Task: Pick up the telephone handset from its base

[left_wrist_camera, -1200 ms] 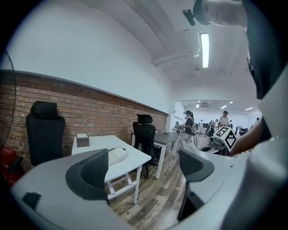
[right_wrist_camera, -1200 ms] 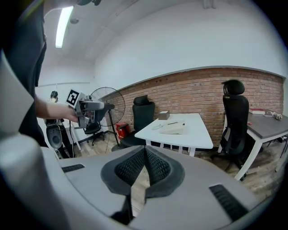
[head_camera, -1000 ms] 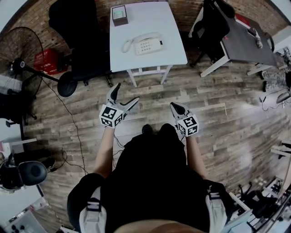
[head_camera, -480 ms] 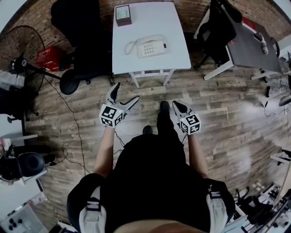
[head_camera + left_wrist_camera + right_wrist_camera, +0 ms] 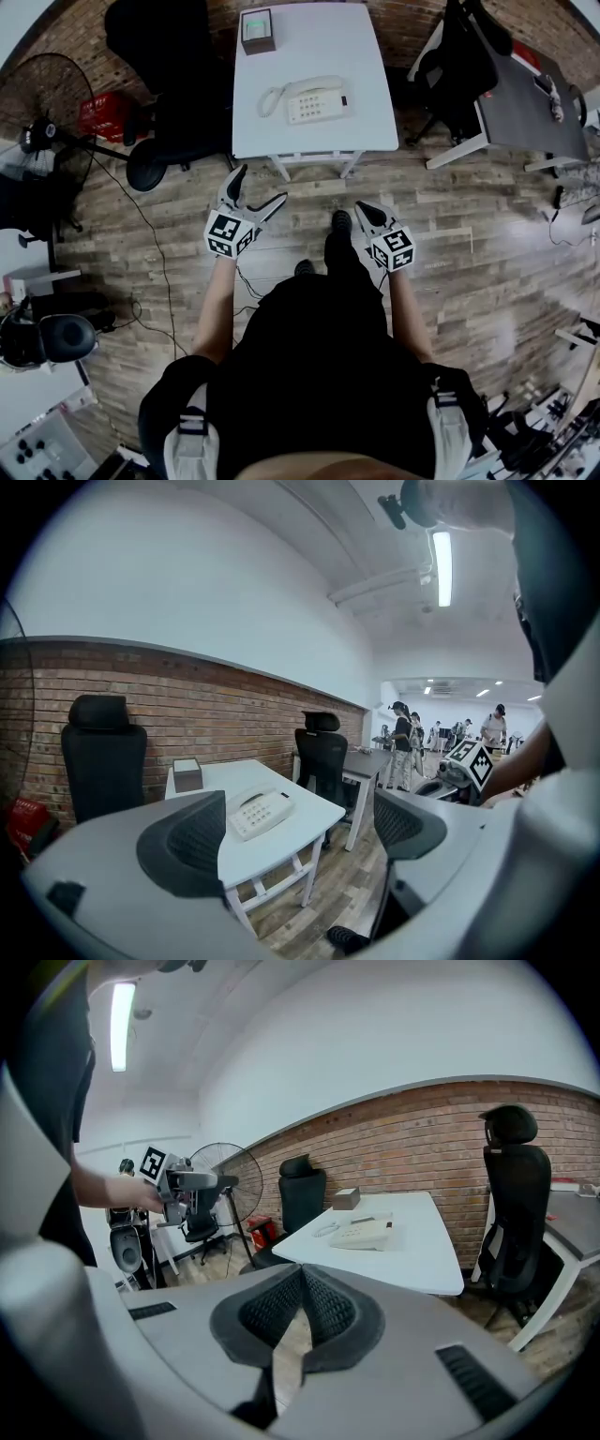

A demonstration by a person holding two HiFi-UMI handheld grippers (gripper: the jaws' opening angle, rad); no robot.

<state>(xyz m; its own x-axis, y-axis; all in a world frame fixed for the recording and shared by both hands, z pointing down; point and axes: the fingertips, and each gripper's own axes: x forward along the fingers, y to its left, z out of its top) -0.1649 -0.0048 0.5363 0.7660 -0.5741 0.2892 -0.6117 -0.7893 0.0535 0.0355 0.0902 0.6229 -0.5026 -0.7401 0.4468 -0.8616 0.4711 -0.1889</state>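
Observation:
A white telephone [image 5: 319, 101] lies on the white table [image 5: 370, 56] ahead of me, its handset [image 5: 307, 84] resting on the base and a coiled cord at its left. My left gripper [image 5: 260, 187] hangs over the wooden floor short of the table's front edge, open and empty. In the left gripper view the telephone [image 5: 261, 813] shows between the spread pads [image 5: 187, 841]. My right gripper [image 5: 363, 210] is level with it over the floor, shut on nothing. The right gripper view has the telephone [image 5: 361, 1234] far beyond the closed pads [image 5: 323, 1307].
A small brown box [image 5: 256, 30] stands at the table's far left corner. Black office chairs [image 5: 155, 56] flank the table, with a grey desk [image 5: 525, 94] to the right. A standing fan [image 5: 42, 122] and red crate [image 5: 98, 117] are at left. People stand far off [image 5: 403, 742].
The person has stepped toward the table, one foot now forward, and the table sits slightly nearer in the head view. Both grippers keep their pose: left open, right shut.

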